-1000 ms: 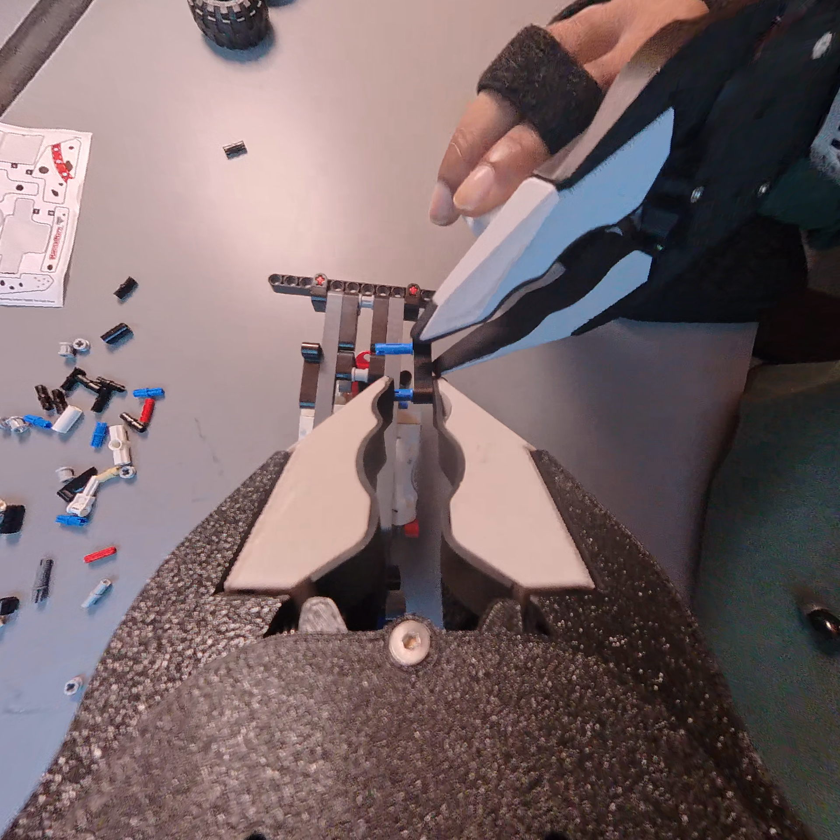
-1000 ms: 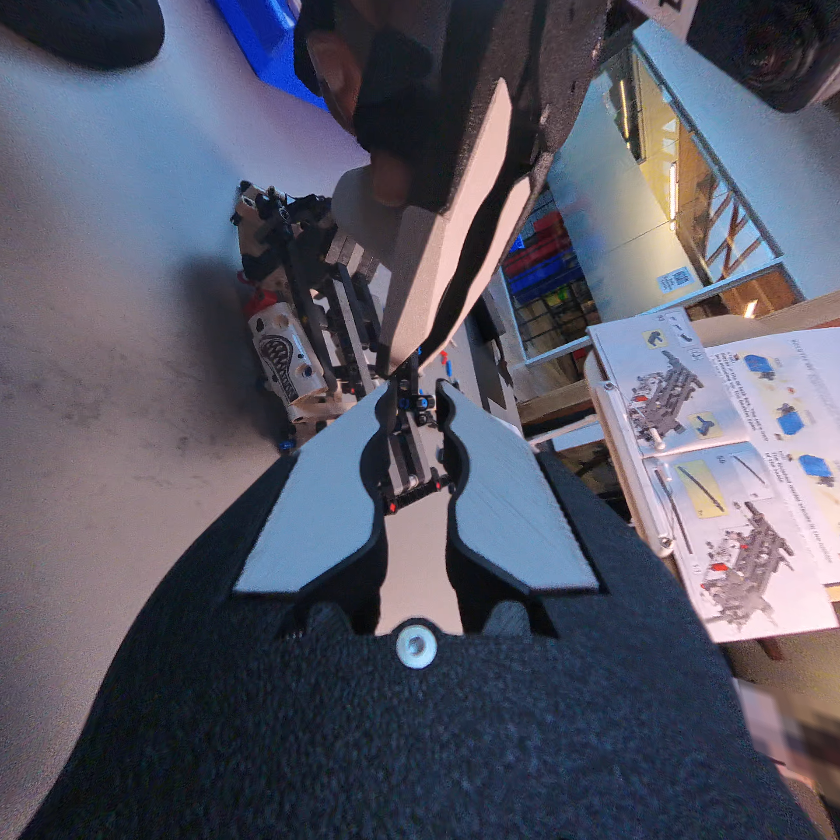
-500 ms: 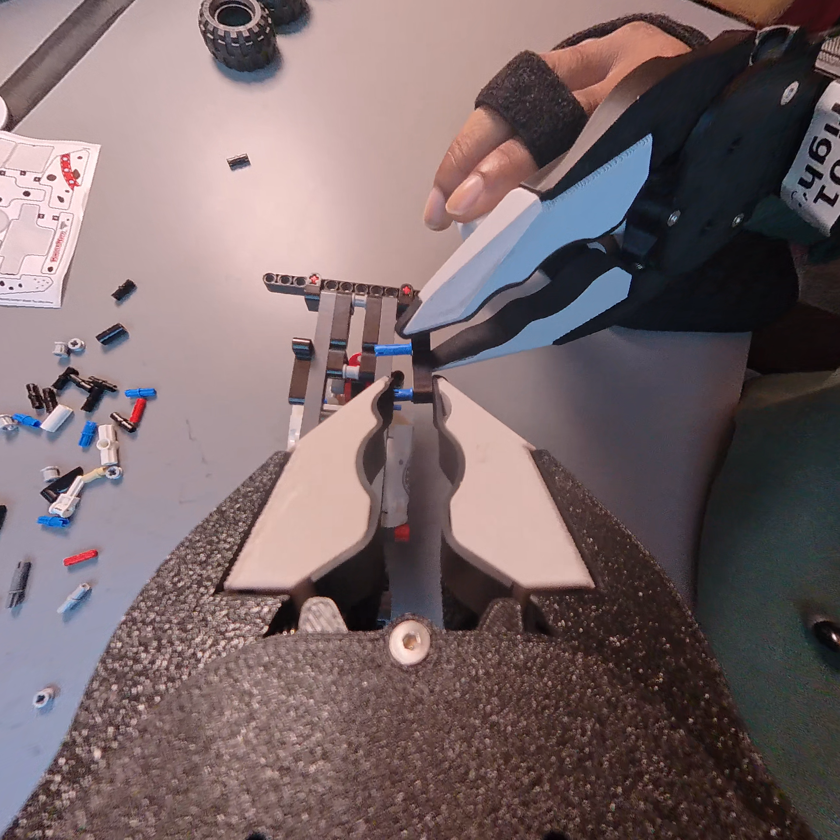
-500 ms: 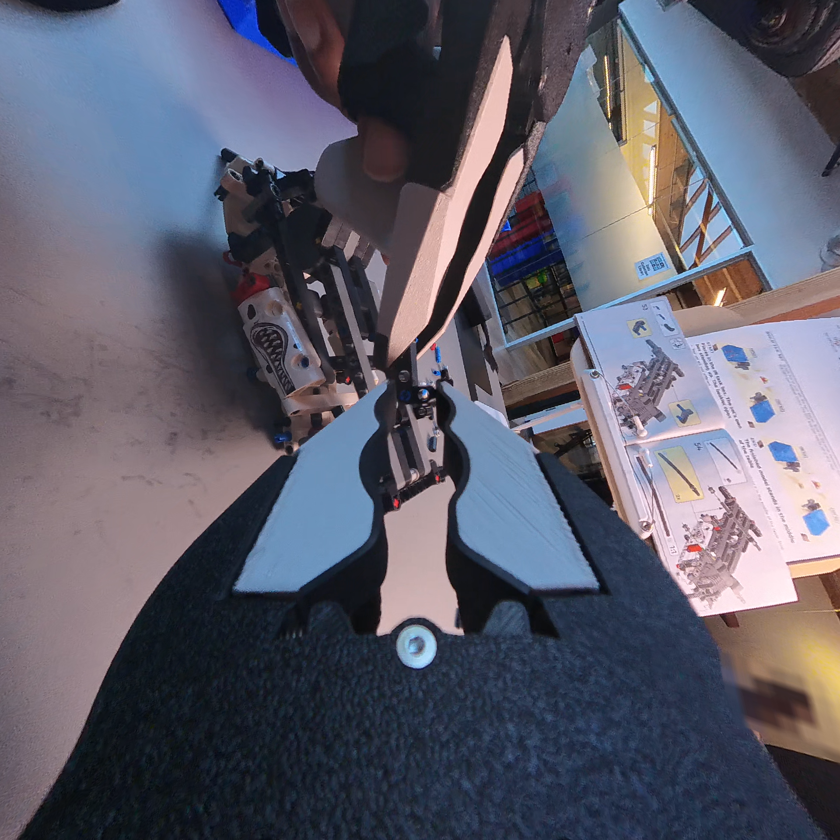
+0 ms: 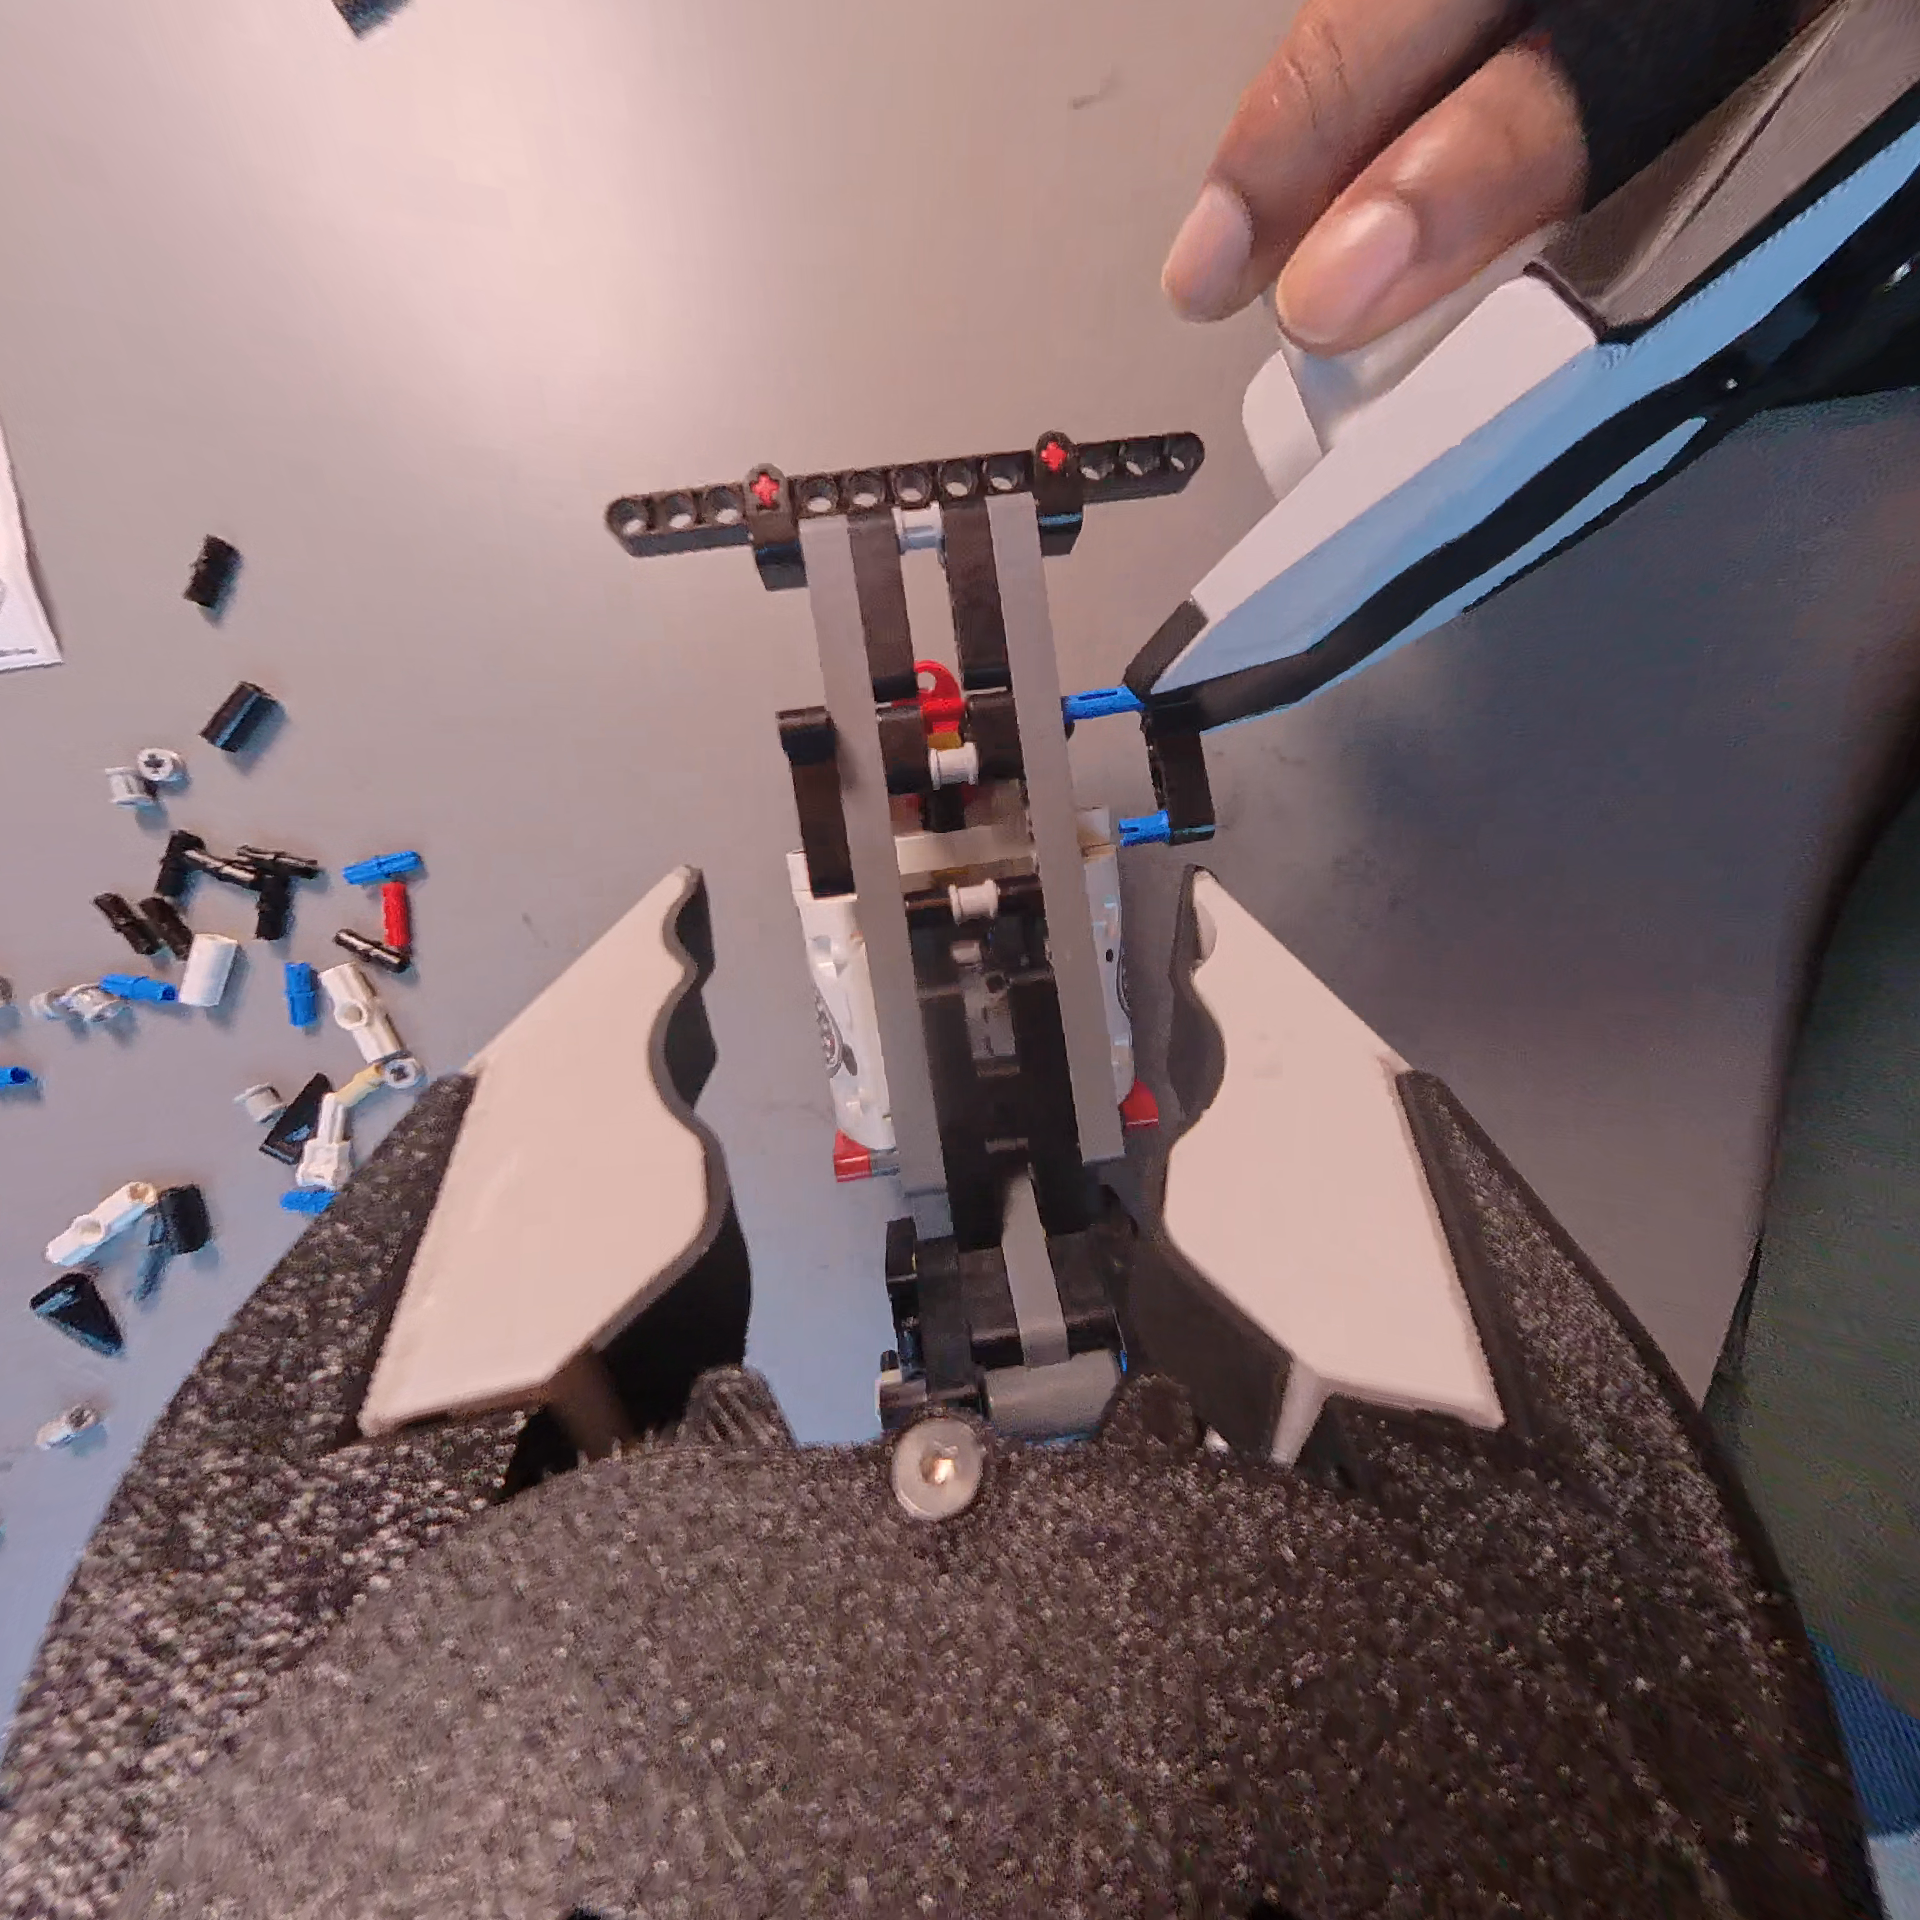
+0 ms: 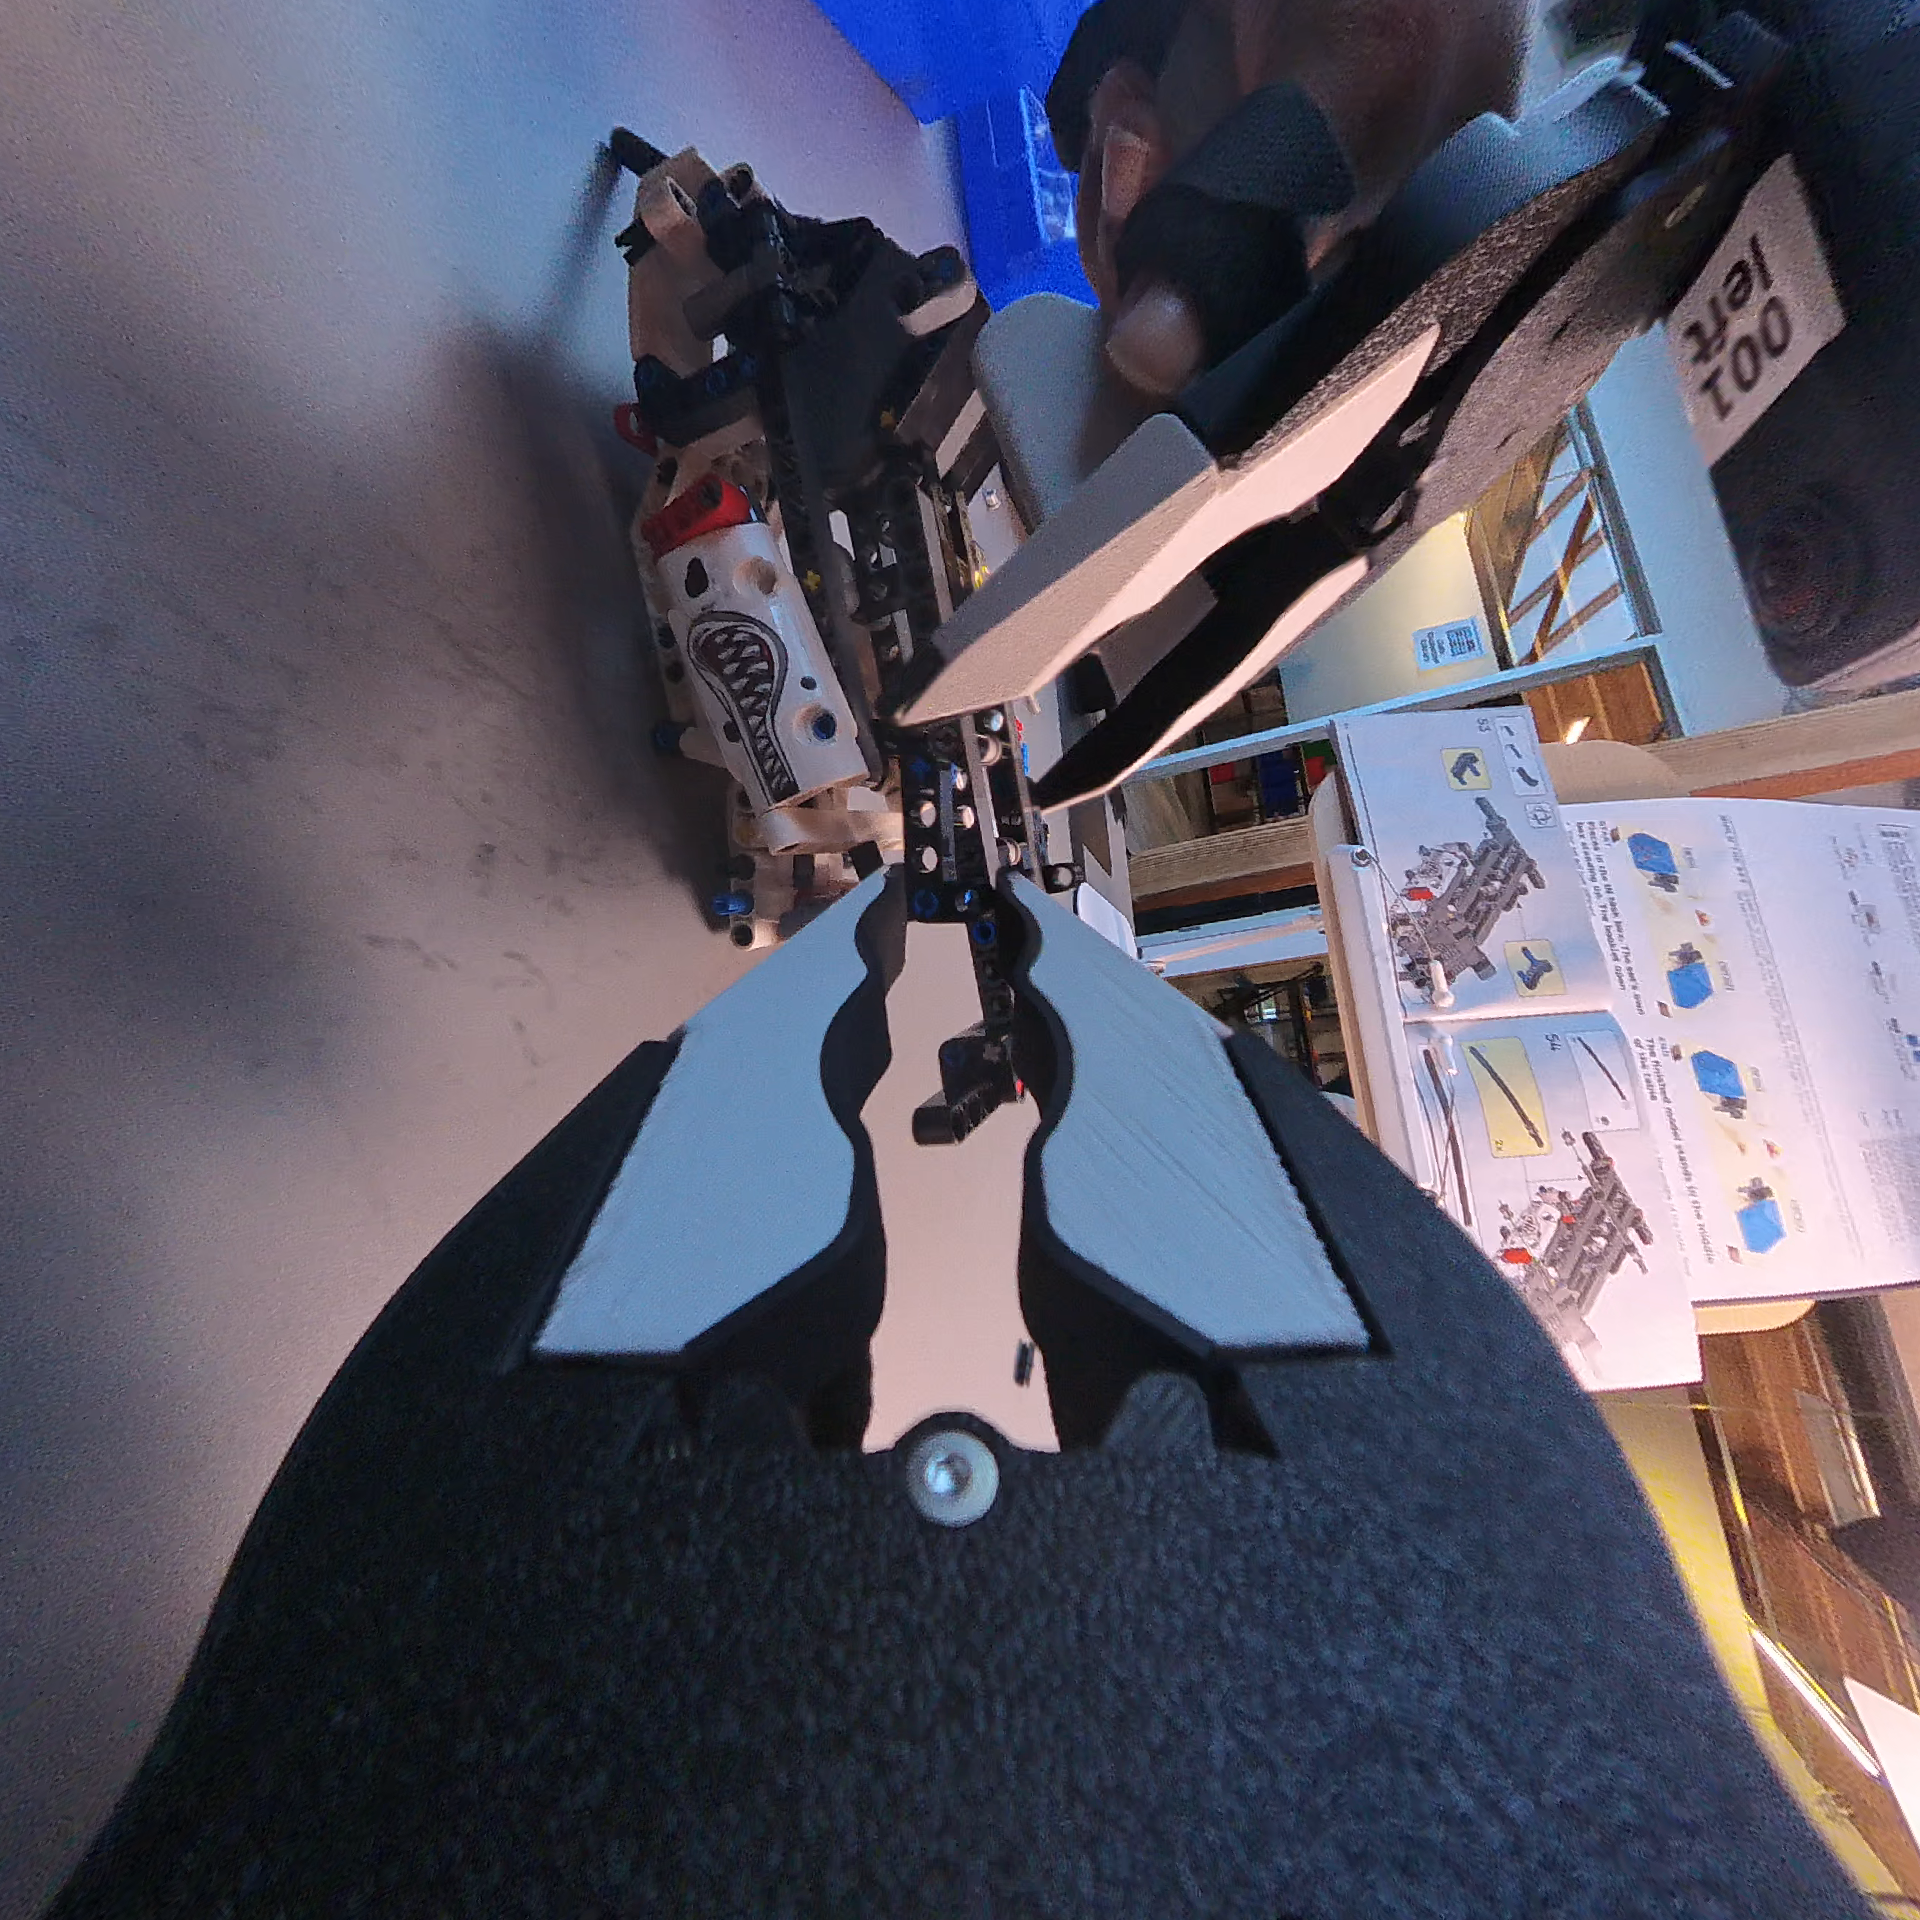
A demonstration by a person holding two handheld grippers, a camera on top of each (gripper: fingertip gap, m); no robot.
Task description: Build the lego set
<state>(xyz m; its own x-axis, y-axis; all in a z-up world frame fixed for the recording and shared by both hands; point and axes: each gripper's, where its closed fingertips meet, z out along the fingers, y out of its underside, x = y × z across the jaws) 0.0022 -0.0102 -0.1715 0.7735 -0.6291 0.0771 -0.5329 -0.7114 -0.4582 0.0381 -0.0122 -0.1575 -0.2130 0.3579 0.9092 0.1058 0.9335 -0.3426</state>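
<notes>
- Loose lego parts [image 5: 260, 977]: scattered on grey table [image 5: 416, 260], far left.
- Left gripper [image 5: 940, 894]: fingers spread wide, straddling the lego model [image 5: 956, 831] without touching its sides; rear of model sits deep between them.
- Model lies flat, long axis running away from the left camera, holed black crossbeam [image 5: 904, 488] at far end.
- Right gripper [image 5: 1164, 696]: comes in from upper right, tips pinching a short black beam [image 5: 1179, 769] on two blue pins [image 5: 1148, 826], just beside model's right rail.
- Person's fingers [image 5: 1351, 197] rest on top of the right gripper.
</notes>
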